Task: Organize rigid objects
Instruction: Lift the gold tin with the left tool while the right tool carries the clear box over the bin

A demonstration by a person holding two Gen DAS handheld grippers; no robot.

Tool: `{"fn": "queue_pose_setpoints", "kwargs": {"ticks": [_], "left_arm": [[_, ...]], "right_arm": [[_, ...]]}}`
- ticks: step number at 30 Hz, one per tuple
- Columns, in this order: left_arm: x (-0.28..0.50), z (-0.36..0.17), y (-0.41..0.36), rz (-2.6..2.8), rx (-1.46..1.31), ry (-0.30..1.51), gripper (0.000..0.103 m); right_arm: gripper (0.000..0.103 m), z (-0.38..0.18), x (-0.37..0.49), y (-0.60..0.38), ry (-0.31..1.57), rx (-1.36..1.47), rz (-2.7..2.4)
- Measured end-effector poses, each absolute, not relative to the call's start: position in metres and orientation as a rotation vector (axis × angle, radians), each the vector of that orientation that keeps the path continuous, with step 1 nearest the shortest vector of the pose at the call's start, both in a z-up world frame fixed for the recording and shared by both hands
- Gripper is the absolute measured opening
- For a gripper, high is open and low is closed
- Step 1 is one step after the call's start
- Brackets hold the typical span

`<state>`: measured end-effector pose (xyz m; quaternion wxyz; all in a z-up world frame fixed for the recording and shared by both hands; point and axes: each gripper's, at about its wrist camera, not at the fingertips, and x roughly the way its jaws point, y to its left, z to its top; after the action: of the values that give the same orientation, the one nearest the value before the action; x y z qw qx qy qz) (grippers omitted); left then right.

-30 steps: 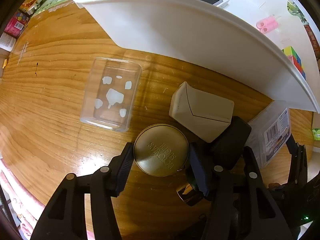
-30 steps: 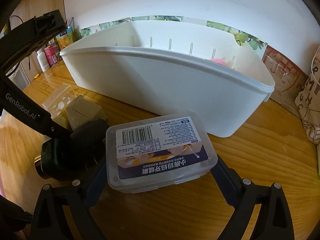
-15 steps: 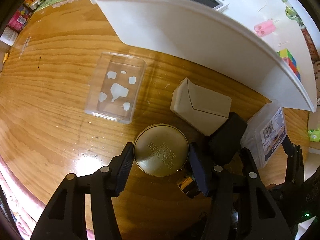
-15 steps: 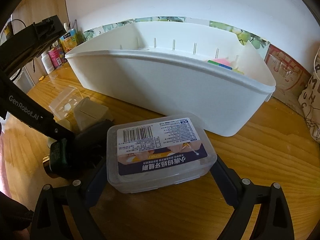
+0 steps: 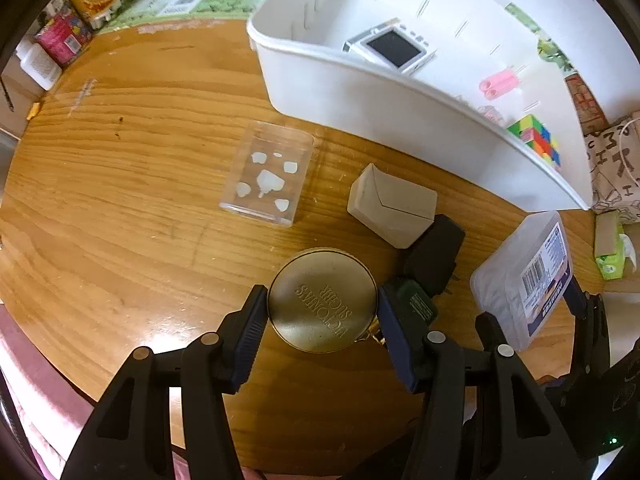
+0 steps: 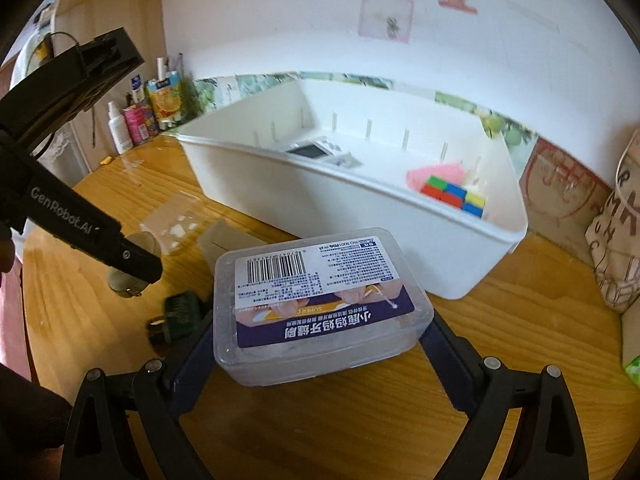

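Left hand-held gripper [image 5: 322, 322]: jaws partly closed, both pads pressed on the rim of a round gold tin [image 5: 322, 299], lid facing the camera, held above the worktop [image 5: 120, 200]. Just right of the tin lie a dark green item [image 5: 416, 300] and a black adapter [image 5: 434, 254]; beyond them a beige box [image 5: 392, 210] and, to its left, a clear case [image 5: 270, 174]. Left of the tin the worktop is bare wood out to its curved near edge.

Right hand-held gripper [image 6: 318, 344]: jaws wide, one pad against each short end of a clear plastic box [image 6: 320, 304] with a barcode label, which fills the span between them. The worktop shows below the box. The left hand-held gripper's arm crosses the left of this view.

The white bin [image 6: 360, 216] stands beyond both hand-held grippers, its near wall a little past the box. Inside lie a white device with a dark screen [image 5: 394, 50], a pink item [image 5: 498, 85] and a colour cube [image 6: 454, 196]; the bin floor between device and cube is open. Bottles and cartons [image 6: 148, 116] line the far left edge of the worktop.
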<state>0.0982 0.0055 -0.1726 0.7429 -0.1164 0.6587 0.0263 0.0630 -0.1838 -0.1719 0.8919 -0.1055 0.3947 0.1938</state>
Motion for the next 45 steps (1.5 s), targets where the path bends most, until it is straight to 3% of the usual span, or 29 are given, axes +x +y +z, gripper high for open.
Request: {"fn": "queue_pose_setpoints", "kwargs": {"ticks": [13, 29, 37, 45], "left_arm": [[0.100, -0.116, 0.014, 0.053, -0.199, 1.259, 0.059], [0.136, -0.055, 0.018, 0.091, -0.218, 1.063, 0.059], [0.163, -0.032, 0.008, 0.086, -0.180, 0.969, 0.059], [0.185, -0.042, -0.006, 0.010, -0.183, 0.905, 0.059]], "right_arm": [[0.096, -0.108, 0.053, -0.165, 0.681, -0.271, 0.408], [0.096, -0.027, 0.099, -0.181, 0.495, -0.219, 0.370], [0.096, -0.021, 0.129, -0.195, 0.475, -0.204, 0.331], [0.096, -0.035, 0.154, -0.205, 0.499, -0.169, 0.300]]}}
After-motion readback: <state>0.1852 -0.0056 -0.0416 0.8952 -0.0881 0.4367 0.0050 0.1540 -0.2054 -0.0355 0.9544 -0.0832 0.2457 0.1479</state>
